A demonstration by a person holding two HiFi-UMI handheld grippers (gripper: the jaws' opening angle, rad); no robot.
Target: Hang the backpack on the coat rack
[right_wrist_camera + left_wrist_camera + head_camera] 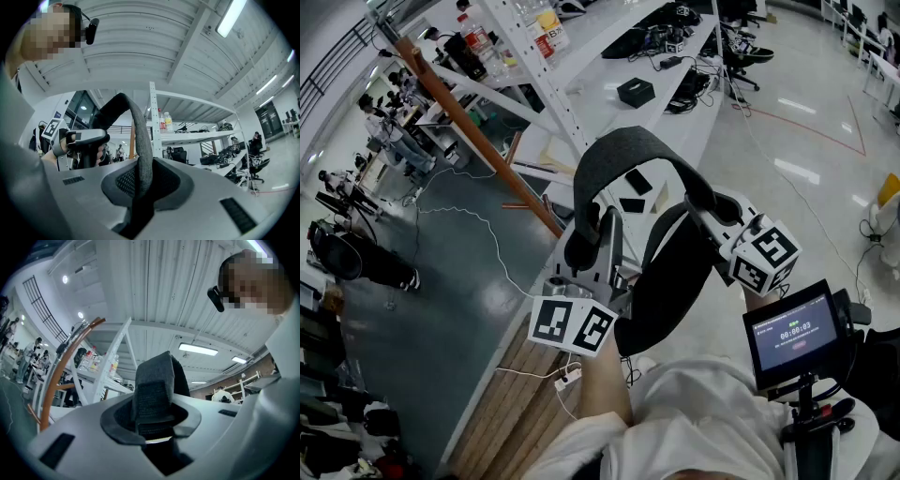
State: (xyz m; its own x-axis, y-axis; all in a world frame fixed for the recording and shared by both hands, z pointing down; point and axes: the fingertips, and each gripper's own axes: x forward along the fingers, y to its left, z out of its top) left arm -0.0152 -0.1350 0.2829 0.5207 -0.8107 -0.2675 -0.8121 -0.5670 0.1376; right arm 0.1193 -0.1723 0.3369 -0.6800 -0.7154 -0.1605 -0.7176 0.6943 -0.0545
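Lab-like workshop: white metal shelving [197,137], cable-strewn workbench [605,58], office chairs [742,54]

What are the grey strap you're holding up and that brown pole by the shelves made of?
Backpack strap: grey woven fabric, matte, apparently padded; the weave shows up close. Brown pole: probably varnished wood, smooth with slight sheen, though painted metal is possible.

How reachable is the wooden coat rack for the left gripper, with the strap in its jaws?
Probably reachable: the left gripper is shut on the backpack strap, and the coat rack stands just ahead with nothing visible between. The white shelf frame beside it may crowd the approach.
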